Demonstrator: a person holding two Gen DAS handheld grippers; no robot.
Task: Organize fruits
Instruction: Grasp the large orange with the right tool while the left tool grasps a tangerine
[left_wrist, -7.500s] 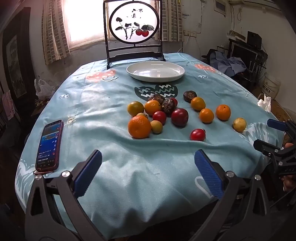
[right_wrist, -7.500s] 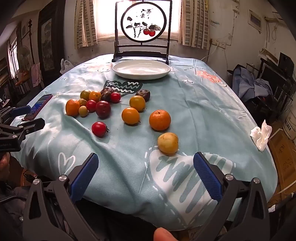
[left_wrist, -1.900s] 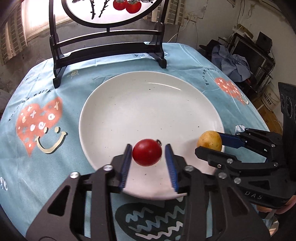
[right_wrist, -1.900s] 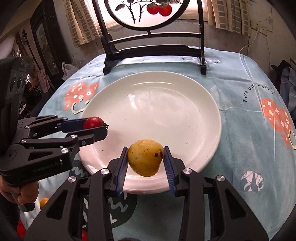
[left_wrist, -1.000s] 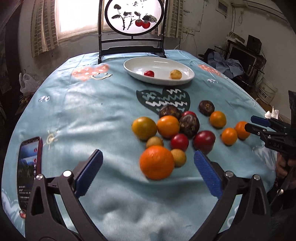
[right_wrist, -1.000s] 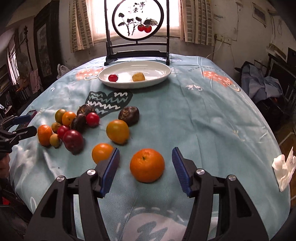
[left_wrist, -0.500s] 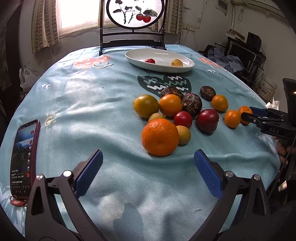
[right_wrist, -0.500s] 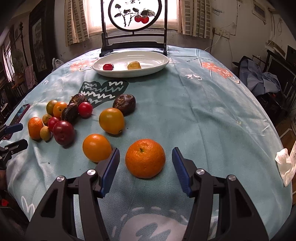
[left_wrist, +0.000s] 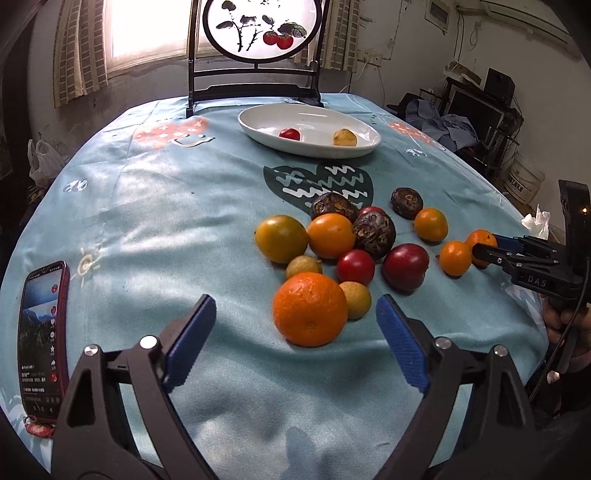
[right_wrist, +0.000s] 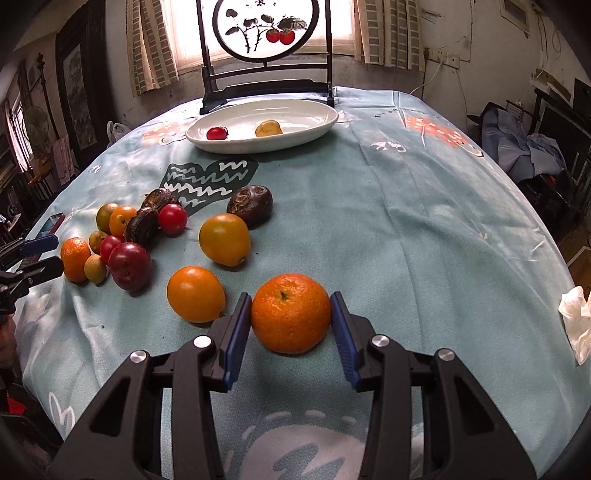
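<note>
From the left wrist view, the left gripper (left_wrist: 295, 328) hangs over the near edge of the blue tablecloth (left_wrist: 155, 206) with its jaws wide but closing, gripping nothing; the big orange (left_wrist: 310, 309) sits just ahead, between the line of the blue pads and a little right of centre, touching neither. Behind it lies the huddle of mixed fruit, and far back the white plate (left_wrist: 258, 127) holds a red tomato (left_wrist: 289, 133) and a yellow fruit (left_wrist: 344, 137). A phone (left_wrist: 43, 332) lies at the left. At the right edge the right gripper (left_wrist: 484, 248) reaches in against a small orange. From the right wrist view, that gripper (right_wrist: 291, 325) has its jaws closing on a mandarin (right_wrist: 291, 317) lying squarely between them on the cloth; the left pad looks to touch the rind and the right pad is at or just off it. The fruit is round, so no axis matters; each hand's target lies dead ahead, the plate well beyond
</note>
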